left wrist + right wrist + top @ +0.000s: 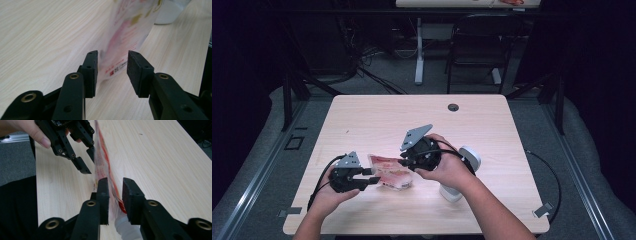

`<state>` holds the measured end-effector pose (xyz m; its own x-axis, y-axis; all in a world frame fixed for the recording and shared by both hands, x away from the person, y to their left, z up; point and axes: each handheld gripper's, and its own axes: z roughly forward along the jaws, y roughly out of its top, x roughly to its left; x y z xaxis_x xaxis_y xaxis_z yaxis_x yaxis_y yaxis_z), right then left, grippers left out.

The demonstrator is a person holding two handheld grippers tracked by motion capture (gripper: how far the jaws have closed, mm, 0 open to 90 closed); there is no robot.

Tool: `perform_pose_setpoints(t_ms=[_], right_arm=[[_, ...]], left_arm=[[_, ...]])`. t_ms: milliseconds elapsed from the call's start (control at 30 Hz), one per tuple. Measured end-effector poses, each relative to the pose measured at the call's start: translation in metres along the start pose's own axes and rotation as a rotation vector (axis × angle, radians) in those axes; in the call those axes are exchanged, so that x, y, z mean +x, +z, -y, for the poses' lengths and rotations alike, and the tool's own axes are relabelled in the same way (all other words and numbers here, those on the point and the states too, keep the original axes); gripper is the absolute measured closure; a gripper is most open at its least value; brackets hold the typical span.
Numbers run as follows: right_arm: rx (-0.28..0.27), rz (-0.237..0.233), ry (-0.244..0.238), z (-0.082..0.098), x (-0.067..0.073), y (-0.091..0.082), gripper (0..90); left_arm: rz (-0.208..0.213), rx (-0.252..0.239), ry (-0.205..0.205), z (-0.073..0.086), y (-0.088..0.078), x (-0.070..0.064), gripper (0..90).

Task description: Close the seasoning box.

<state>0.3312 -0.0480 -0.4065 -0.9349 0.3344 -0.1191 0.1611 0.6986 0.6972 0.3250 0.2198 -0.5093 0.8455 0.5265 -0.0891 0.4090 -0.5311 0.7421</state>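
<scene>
The left gripper (371,178), at seven o'clock on the table (362,120), stands released, its pads clear of the pouch (391,172). The pouch sits just right of it, near the front edge. At its one o'clock corner the right gripper (403,162) is also loosened. I'd back both straight off so the pouch isn't dragged toward the white bottle (459,172).
</scene>
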Motion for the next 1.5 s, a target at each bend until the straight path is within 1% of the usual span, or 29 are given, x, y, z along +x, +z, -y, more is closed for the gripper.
perform_pose_setpoints(t_ms=[67, 167, 233, 267, 333, 467, 567, 600, 700, 767, 867, 1067, 1200, 1300, 1400, 1500], right_arm=[[-0.017, -0.007, 0.014, 0.000, 0.000, 0.002, 71.3], [-0.021, -0.018, 0.018, 0.000, 0.000, 0.001, 70.1], [-0.034, -0.026, 0.025, -0.001, 0.000, 0.001, 67.4], [-0.042, -0.020, 0.028, -0.002, 0.000, 0.000, 66.7], [-0.054, -0.026, 0.033, -0.003, 0.000, 0.000, 66.0], [-0.077, -0.013, 0.039, -0.004, 0.000, -0.002, 63.2], [-0.096, -0.023, 0.050, -0.005, 0.001, -0.004, 62.1], [-0.094, -0.020, 0.048, -0.006, 0.001, -0.005, 61.9], [-0.113, -0.018, 0.050, -0.007, 0.002, -0.008, 59.4], [-0.123, -0.009, 0.055, -0.008, 0.002, -0.011, 57.4], [-0.146, -0.014, 0.068, -0.008, 0.001, -0.017, 57.2], [-0.168, 0.005, 0.080, -0.002, -0.001, -0.028, 57.1], [-0.188, 0.026, 0.106, 0.005, -0.006, -0.040, 58.0], [-0.197, 0.030, 0.134, 0.012, -0.009, -0.048, 61.6], [-0.203, 0.049, 0.148, 0.020, -0.011, -0.056, 62.2], [-0.224, 0.077, 0.169, 0.028, -0.013, -0.063, 64.3]], left_arm=[[-0.006, -0.010, -0.006, 0.000, -0.001, 0.000, 59.8], [-0.004, -0.018, -0.012, 0.000, -0.002, 0.001, 58.4], [-0.012, -0.022, -0.018, 0.000, -0.002, 0.001, 56.7], [-0.015, -0.023, -0.018, 0.000, -0.003, 0.002, 55.8], [-0.017, -0.030, -0.020, 0.000, -0.003, 0.002, 55.3], [-0.018, -0.031, -0.022, 0.000, -0.004, 0.002, 54.6], [-0.014, -0.032, -0.023, 0.000, -0.004, 0.002, 54.5], [-0.015, -0.032, -0.022, 0.000, -0.004, 0.001, 54.6], [-0.008, -0.035, -0.022, 0.000, -0.004, 0.001, 54.7], [-0.004, -0.036, -0.019, 0.000, -0.004, 0.001, 55.0], [-0.004, -0.032, -0.020, 0.000, -0.004, 0.000, 55.6], [-0.002, -0.030, -0.026, 0.003, -0.007, -0.001, 56.5], [-0.002, -0.033, -0.029, 0.004, -0.008, -0.003, 56.5], [-0.002, -0.031, -0.031, 0.005, -0.009, -0.003, 56.5], [-0.007, -0.031, -0.034, 0.006, -0.010, -0.002, 56.4], [-0.017, -0.033, -0.044, 0.008, -0.011, 0.000, 56.3]])
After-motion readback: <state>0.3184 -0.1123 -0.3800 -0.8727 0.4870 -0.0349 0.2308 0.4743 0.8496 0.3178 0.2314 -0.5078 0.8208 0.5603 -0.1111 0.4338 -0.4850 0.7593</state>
